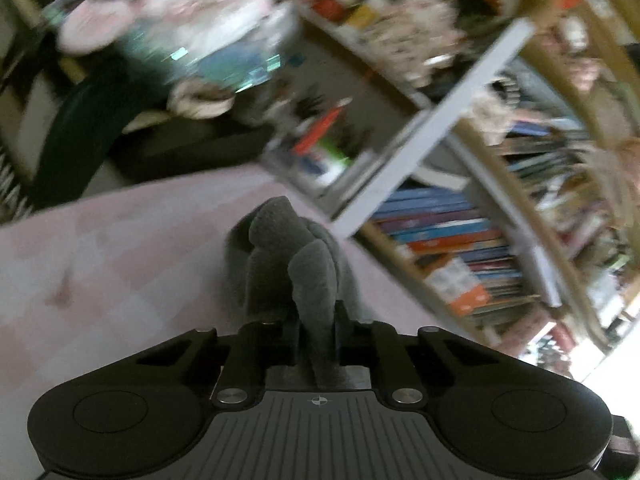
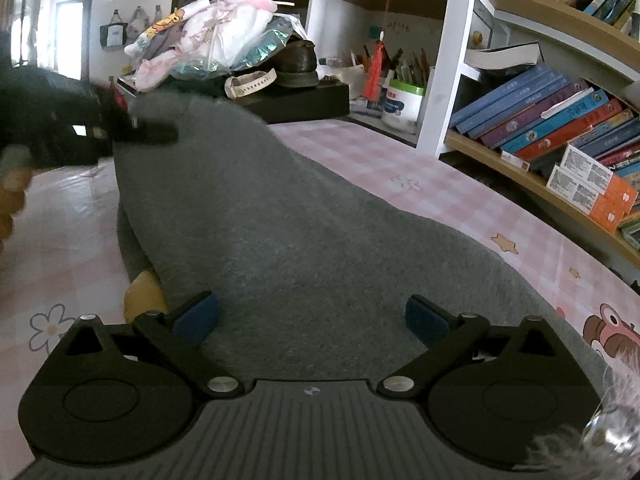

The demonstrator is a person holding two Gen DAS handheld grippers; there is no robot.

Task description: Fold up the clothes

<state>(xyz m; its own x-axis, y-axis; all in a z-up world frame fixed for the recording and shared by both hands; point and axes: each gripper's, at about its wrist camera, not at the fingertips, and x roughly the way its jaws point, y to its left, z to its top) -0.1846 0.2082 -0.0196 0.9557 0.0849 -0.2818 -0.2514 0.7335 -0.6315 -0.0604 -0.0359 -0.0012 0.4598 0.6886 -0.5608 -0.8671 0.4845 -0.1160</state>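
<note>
A grey fleece garment (image 2: 280, 220) lies spread over the pink checked cloth (image 2: 400, 168) on the table. My left gripper (image 1: 318, 320) is shut on a bunched fold of the grey garment (image 1: 280, 232), which sticks up between its fingers. In the right wrist view the left gripper (image 2: 160, 132) is a blurred black shape at the garment's far left corner, which is raised. My right gripper (image 2: 312, 318) stands wide open low over the garment's near end, and its blue pads (image 2: 198, 316) have nothing pressed between them.
Shelves of books (image 2: 540, 112) run along the right. At the back are a pile of pale clothes and bags (image 2: 224, 36), a black box (image 2: 304, 100) and a pot of pens (image 2: 402, 104). A yellow object (image 2: 144, 296) peeks from under the garment's left edge.
</note>
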